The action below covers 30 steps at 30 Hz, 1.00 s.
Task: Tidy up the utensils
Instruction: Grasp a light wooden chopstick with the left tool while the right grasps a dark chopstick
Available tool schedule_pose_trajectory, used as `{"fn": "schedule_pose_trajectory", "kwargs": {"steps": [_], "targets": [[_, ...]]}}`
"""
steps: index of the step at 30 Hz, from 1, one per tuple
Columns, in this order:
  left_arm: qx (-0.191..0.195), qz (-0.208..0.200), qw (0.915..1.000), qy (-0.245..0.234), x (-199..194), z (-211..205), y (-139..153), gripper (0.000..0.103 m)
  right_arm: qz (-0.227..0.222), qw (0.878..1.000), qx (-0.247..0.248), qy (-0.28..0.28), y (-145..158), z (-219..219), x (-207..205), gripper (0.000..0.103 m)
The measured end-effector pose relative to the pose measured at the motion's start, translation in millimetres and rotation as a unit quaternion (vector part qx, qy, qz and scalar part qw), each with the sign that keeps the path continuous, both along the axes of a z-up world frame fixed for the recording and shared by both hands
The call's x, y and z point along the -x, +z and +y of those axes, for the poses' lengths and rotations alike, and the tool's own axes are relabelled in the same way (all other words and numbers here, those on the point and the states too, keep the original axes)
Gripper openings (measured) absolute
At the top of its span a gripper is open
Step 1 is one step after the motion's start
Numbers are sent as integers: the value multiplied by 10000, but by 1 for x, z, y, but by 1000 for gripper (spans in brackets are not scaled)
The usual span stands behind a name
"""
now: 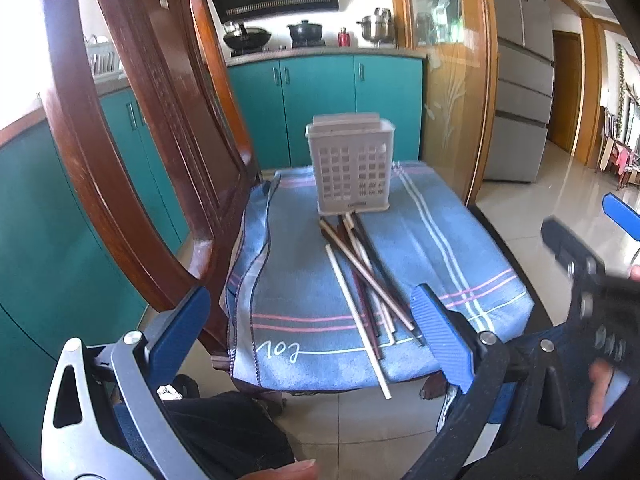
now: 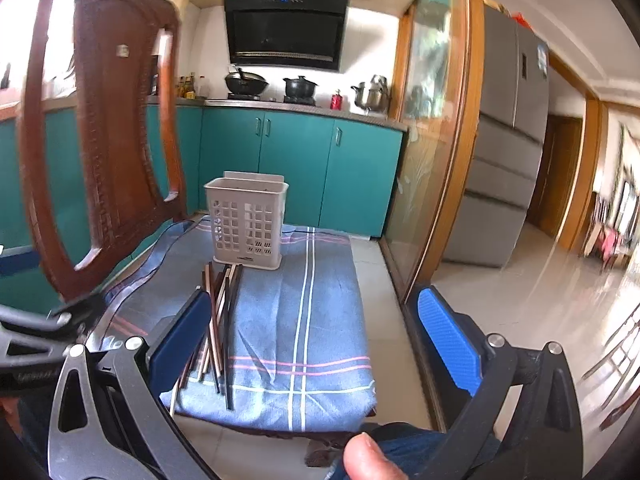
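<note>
Wooden chair (image 1: pixel 132 128) fills the left of both views; its seat is covered by a blue striped cloth (image 1: pixel 420 248). White perforated utensil holder (image 1: pixel 350 168) stands upright at frame centre, on the far part of the cloth. Chopsticks (image 1: pixel 360 280) lie in a loose crossed pile just in front of it, apparently touching its base. Left tool (image 1: pixel 316 340) sits low in frame, blue pads spread wide, holding nothing. Right tool (image 2: pixel 316 344) likewise spread and empty, its left pad overlapping the pile in view.
</note>
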<state>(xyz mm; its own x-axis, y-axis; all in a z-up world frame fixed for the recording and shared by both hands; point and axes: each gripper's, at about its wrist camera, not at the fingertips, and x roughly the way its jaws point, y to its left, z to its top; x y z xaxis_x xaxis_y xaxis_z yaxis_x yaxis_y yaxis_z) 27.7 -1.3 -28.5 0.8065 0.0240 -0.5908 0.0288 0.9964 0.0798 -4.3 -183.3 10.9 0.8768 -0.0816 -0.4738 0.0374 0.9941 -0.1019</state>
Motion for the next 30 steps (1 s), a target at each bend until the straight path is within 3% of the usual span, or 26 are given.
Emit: {"fn": "schedule_pose_trajectory", "kwargs": {"steps": [2, 6, 9, 11, 13, 15, 21, 23, 25, 30], "targets": [[193, 179, 9996, -45, -10, 9, -8, 100, 1063, 9939, 154, 250, -19, -2, -40, 100], [722, 719, 9947, -111, -48, 29, -32, 100, 1816, 9828, -138, 305, -50, -14, -103, 100], [818, 1047, 9909, -228, -81, 34, -49, 95, 2262, 9715, -481, 518, -69, -10, -158, 75], [844, 1226, 9882, -367, -108, 33, -60, 81, 2560, 9610, -727, 754, -80, 2, -199, 44], [756, 1413, 9860, -454, -134, 28, -72, 69, 2830, 9488, -950, 1036, -88, 17, -233, 33], [644, 1636, 9830, -526, -161, 21, -85, 61, 3139, 9309, -1199, 1431, -101, 38, -264, 33], [697, 1863, 9774, -721, -183, 19, -111, 58, 3675, 9042, -1241, 1790, -141, 73, -297, 33], [734, 1911, 9757, -781, -187, 15, -118, 58, 3644, 9082, -1058, 1765, -141, 80, -298, 31], [748, 1907, 9746, -904, -189, 9, -122, 58, 3597, 9126, -935, 1706, -142, 81, -297, 15], [668, 1982, 9736, -908, -202, 1, -126, 56, 3567, 9135, -967, 1700, -140, 72, -296, 10]]}}
